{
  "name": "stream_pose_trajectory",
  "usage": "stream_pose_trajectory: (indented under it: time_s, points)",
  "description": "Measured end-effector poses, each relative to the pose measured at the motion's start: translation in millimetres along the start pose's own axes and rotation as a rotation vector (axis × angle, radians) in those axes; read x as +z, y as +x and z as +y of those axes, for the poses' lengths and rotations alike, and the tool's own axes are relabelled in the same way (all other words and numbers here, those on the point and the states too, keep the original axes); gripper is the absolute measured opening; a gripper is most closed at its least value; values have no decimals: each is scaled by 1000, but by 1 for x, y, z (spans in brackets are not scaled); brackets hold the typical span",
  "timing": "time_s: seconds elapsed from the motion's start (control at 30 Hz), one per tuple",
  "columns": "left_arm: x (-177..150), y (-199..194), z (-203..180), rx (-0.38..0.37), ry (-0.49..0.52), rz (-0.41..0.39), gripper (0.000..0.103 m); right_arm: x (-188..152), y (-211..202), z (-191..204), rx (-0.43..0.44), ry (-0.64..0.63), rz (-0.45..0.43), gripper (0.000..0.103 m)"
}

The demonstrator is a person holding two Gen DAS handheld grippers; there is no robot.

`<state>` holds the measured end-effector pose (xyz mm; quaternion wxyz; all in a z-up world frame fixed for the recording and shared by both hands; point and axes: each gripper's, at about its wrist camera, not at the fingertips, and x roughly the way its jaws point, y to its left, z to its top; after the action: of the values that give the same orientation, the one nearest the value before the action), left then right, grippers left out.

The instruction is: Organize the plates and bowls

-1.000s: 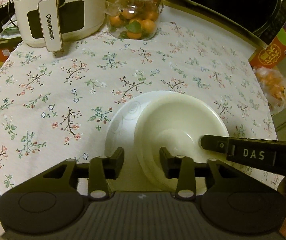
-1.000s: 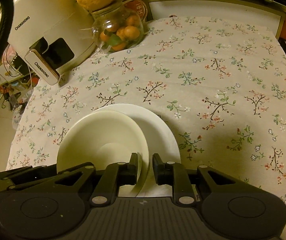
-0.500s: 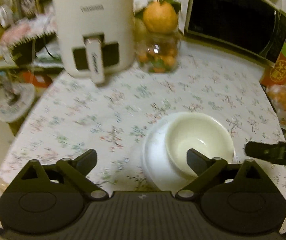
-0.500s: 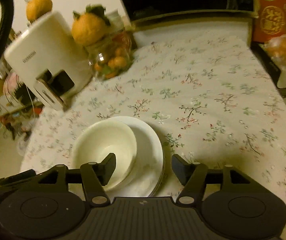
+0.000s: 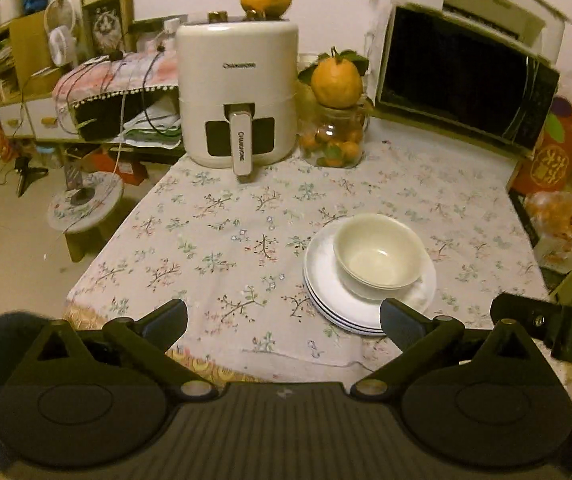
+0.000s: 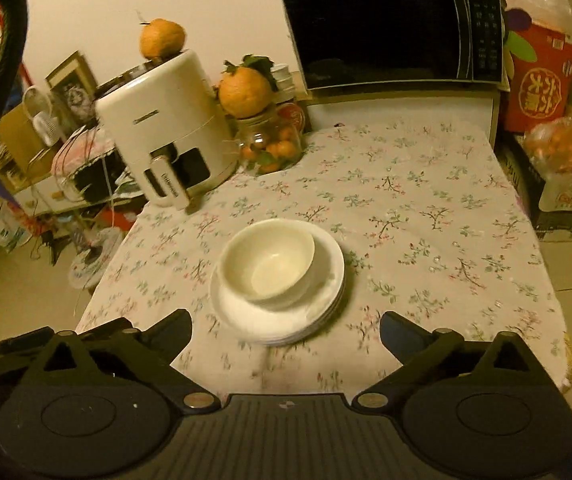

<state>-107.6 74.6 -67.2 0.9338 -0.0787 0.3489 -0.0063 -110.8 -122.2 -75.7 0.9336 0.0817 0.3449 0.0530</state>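
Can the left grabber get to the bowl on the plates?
Probably yes. The left gripper is open, and only bare tablecloth lies between it and the bowl atop the plates.

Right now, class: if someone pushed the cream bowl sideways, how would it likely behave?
The bowl looks glazed and rigid, so it would probably slide rather than flex. It sits off-centre on the stack of plates, so it might slip off the rim and tip. It looks like ceramic, so likely chips.

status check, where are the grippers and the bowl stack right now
Left gripper open, holding nothing. Right gripper open, holding nothing. Bowl upright on plate stack, off-centre. Nothing between fingers and stack.
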Motion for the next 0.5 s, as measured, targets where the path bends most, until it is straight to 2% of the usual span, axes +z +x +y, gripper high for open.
stream_pose_trajectory:
  time_s: [0.13,0.27,0.5]
  points:
    - [-4,-19,-1,28,9,-11,103,-11,-27,8,16,-3,-45,101]
    - [-5,-36,-2,-20,45,-26,103,-16,-44,12,8,-20,-74,101]
    - [-8,-48,-8,-44,96,-70,103,-15,-66,11,-3,-39,-112,101]
